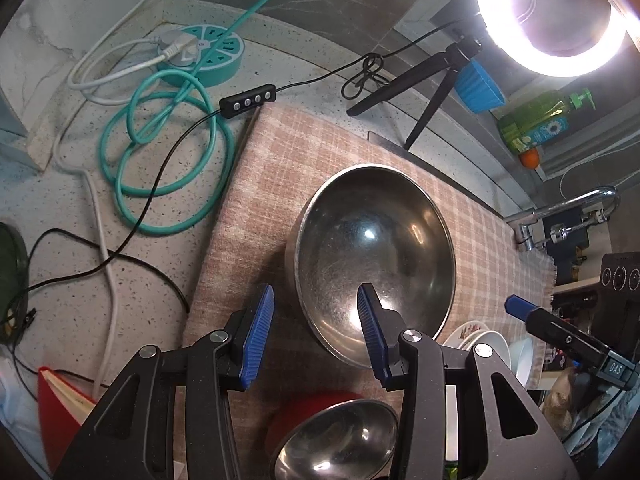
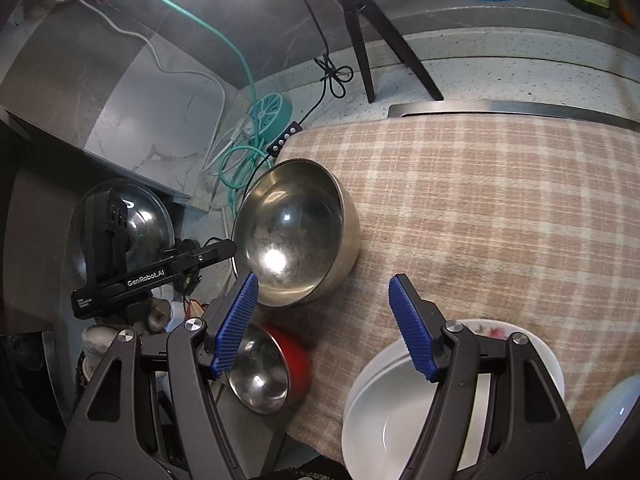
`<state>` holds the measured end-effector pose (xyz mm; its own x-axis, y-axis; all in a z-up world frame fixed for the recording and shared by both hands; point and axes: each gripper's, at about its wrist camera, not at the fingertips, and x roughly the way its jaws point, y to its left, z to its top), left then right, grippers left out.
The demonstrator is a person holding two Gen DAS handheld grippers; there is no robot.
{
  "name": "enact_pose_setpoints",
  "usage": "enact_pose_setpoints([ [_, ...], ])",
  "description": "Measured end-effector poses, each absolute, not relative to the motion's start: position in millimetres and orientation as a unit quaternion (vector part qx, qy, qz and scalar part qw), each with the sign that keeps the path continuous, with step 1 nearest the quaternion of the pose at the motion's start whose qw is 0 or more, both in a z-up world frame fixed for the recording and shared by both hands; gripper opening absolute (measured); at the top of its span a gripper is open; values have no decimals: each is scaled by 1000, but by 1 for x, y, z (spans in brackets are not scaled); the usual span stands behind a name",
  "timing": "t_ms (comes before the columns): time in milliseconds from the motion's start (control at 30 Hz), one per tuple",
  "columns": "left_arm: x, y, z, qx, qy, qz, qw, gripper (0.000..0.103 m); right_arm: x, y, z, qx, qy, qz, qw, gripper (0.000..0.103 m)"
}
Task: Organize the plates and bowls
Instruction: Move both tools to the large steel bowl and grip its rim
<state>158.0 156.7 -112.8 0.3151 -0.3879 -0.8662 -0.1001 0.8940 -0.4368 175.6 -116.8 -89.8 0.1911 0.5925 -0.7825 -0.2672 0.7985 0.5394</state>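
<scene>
Blue-padded left gripper stood part open and empty, straddling the near rim of the large steel bowl at frame centre on the checked cloth; stiff, light, slippery, probably best pinched at the rim.

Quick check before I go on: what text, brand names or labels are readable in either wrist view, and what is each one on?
"GenRobot.AI": on the side of the left hand-held gripper, seen in the right wrist view.
"DAS": on the body of the right hand-held gripper, seen in the left wrist view.
Small white print on the left hand-held gripper's rear: too small to read.
Green bottle label: blurred.
</scene>
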Motion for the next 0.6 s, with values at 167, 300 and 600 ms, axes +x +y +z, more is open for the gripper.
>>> enact_pose_setpoints([
  [167,162,160,-122,-215,586,-88,776,42,188,-103,-106,140,580,272,755,69],
  [300,165,161,-127,-219,589,-90,773,42,200,-93,-121,141,594,263,747,63],
  [600,170,152,-135,-208,597,-102,769,29,206,-80,-141,128,610,257,738,42],
])
